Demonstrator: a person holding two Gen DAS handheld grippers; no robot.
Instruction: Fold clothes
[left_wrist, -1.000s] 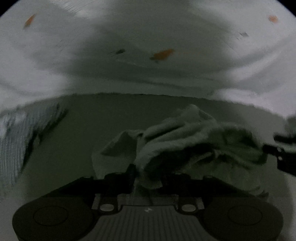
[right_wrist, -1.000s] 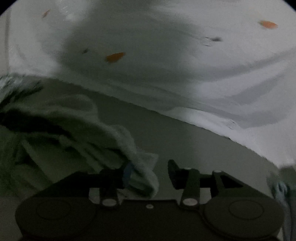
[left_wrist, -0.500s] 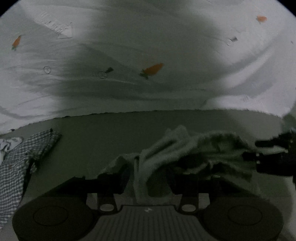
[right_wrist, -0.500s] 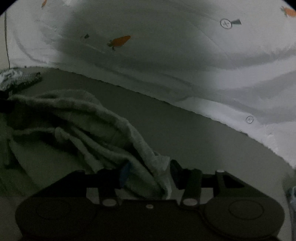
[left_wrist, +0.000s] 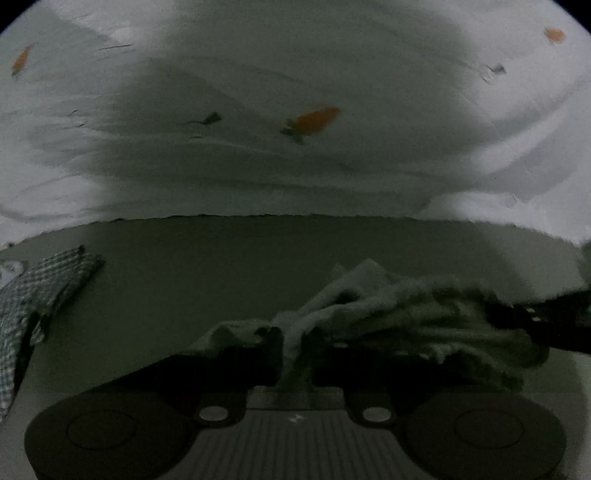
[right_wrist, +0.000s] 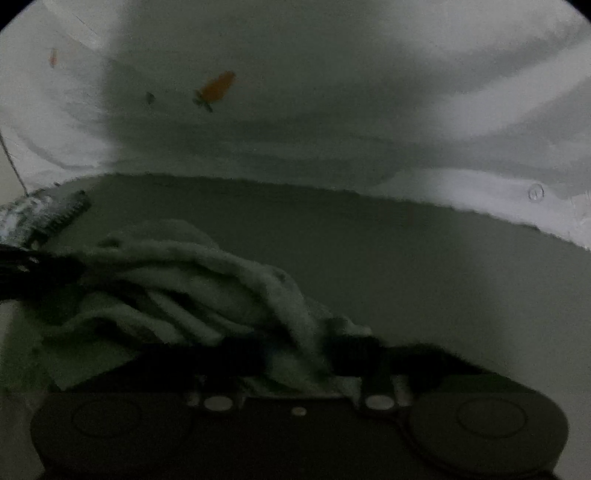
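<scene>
A crumpled pale green towel (left_wrist: 399, 314) lies bunched on a dark grey-green surface (left_wrist: 229, 266). My left gripper (left_wrist: 295, 354) is shut on one end of the towel, with a fold pinched between its fingers. My right gripper (right_wrist: 299, 354) is shut on the other end of the towel (right_wrist: 192, 288). The right gripper shows as a dark shape at the right edge of the left wrist view (left_wrist: 554, 325). The left gripper shows at the left edge of the right wrist view (right_wrist: 26, 269). The scene is dim and blurred.
A white sheet printed with orange carrots (left_wrist: 314, 120) lies beyond the dark surface, also in the right wrist view (right_wrist: 216, 88). A checked grey garment (left_wrist: 33, 295) lies at the left, seen in the right wrist view (right_wrist: 44, 214) too.
The right gripper has closed on the towel's end; it was open a second ago. Both grippers have shifted with the towel, which now lies lower and more stretched between them.
</scene>
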